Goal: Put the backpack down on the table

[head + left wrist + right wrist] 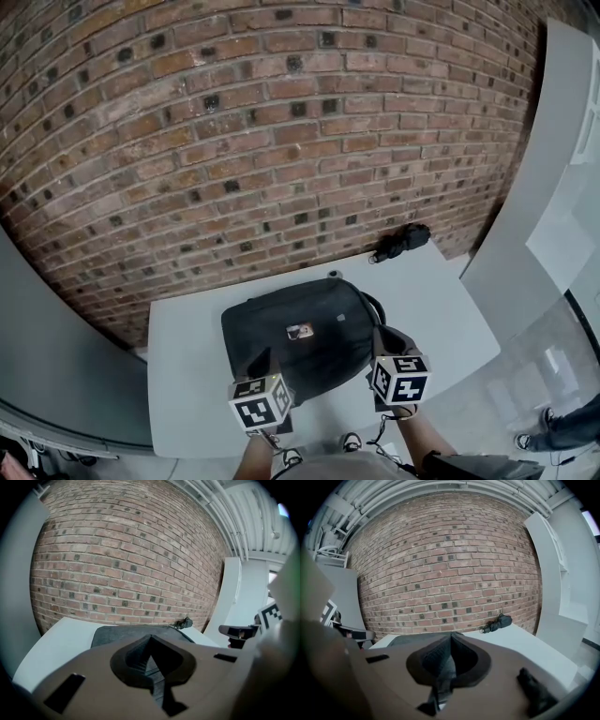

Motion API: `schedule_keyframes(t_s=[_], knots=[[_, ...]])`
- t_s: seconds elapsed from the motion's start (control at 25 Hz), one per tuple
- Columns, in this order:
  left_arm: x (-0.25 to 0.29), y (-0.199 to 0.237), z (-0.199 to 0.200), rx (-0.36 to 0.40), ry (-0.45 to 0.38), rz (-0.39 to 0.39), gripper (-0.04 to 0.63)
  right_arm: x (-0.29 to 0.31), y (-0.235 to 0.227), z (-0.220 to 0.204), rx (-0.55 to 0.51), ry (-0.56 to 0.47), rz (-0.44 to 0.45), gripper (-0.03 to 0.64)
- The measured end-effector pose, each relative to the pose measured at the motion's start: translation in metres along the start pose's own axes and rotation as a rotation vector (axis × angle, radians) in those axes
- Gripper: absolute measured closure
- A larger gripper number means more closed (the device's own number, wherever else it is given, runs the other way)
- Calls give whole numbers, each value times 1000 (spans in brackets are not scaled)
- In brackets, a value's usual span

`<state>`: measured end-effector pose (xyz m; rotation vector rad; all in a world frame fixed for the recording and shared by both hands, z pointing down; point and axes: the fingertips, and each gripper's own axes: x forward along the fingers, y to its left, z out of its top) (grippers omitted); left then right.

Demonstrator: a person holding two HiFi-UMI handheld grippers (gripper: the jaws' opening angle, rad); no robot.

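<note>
Item: backpack point(309, 328), black woven fabric, rounded soft body with a small pale patch on its top face, lying flat on the bench point(187, 375) directly ahead of both grippers and spanning the gap between them. Left gripper point(265, 364), matte brown shell carrying a white cube with black square markers, is clenching its jaws on a dark ribbed strip at the near left corner of the backpack. Right gripper point(384, 339), same build, is pinching grey mesh fabric at the near right corner, jaws pressed together, with a narrow strap hanging below them. Bench: smooth white rectangular top, showing bare to the left and right of the grippers. Small black bundled object point(403, 240), kind not clear, is resting beyond the right gripper at the far bench corner, well apart from the backpack. Room: rough red-brown brick wall point(234, 141) facing the grippers; smooth pale grey panel point(525, 234) standing to the right gripper's outer side.
</note>
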<state>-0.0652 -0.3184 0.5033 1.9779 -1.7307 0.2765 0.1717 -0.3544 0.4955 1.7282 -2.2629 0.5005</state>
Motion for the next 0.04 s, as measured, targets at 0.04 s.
schedule_keyframes(t_s=[0.04], knots=[[1,0,0,0,0,0,583,1,0,1,-1,-2,0,586]])
